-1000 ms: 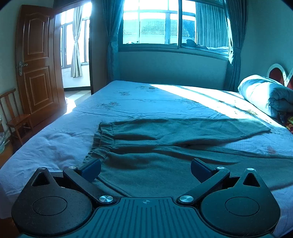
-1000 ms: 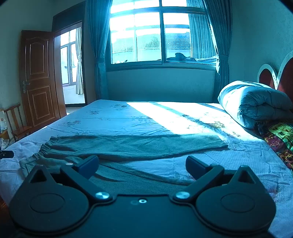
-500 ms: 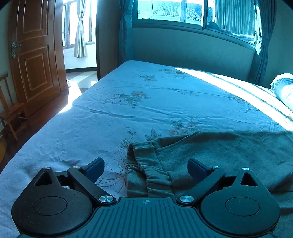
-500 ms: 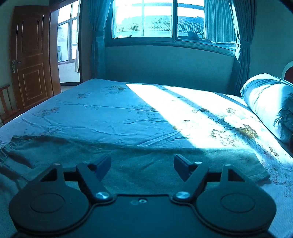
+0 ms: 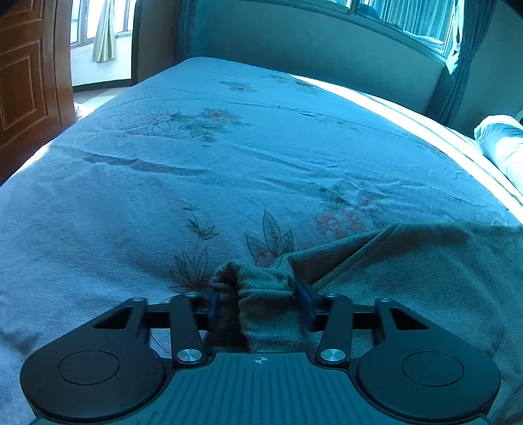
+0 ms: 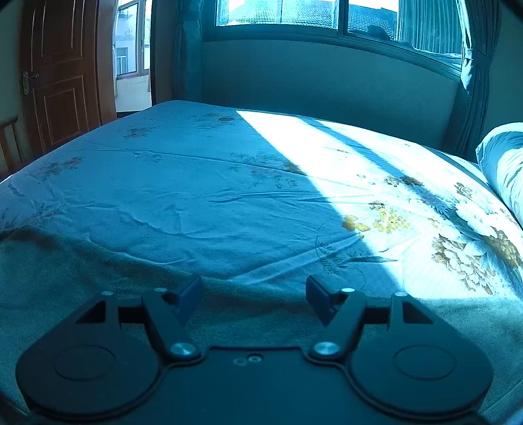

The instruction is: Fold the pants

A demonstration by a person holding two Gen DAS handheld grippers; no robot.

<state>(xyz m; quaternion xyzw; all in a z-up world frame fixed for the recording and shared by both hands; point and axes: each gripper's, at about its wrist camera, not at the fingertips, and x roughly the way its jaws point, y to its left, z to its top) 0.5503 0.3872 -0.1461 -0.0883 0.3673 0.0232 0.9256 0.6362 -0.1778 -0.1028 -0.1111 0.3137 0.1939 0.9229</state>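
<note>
The green pants (image 5: 408, 278) lie spread across the near part of the bed (image 5: 228, 157), over its blue flowered sheet, as a first fold gets under way. The left claw (image 5: 260, 299) is clenched around the gathered waistband (image 5: 261, 287), the elastic bunched up between its blue pads. The right claw (image 6: 253, 294) hovers low over the far edge of a pant leg (image 6: 81, 261), its fingers spread wide and grasping nothing.

By the look of it, this is the pick-up step: one end is secured and the other is not yet taken. The next move likely calls for the right claw to settle onto the fabric edge and pinch it, so both ends can be lifted together and carried across the garment without the cloth sagging or twisting.

Beyond the pants, the bed runs clear to the wall under the window (image 6: 294, 13), with a band of sunlight falling across it. A rolled quilt (image 6: 503, 163) rests at the bed's right end, well apart from the pants, and a wooden door (image 6: 62, 75) stands past the bed's left side. Nothing lies in the path of the fold.
</note>
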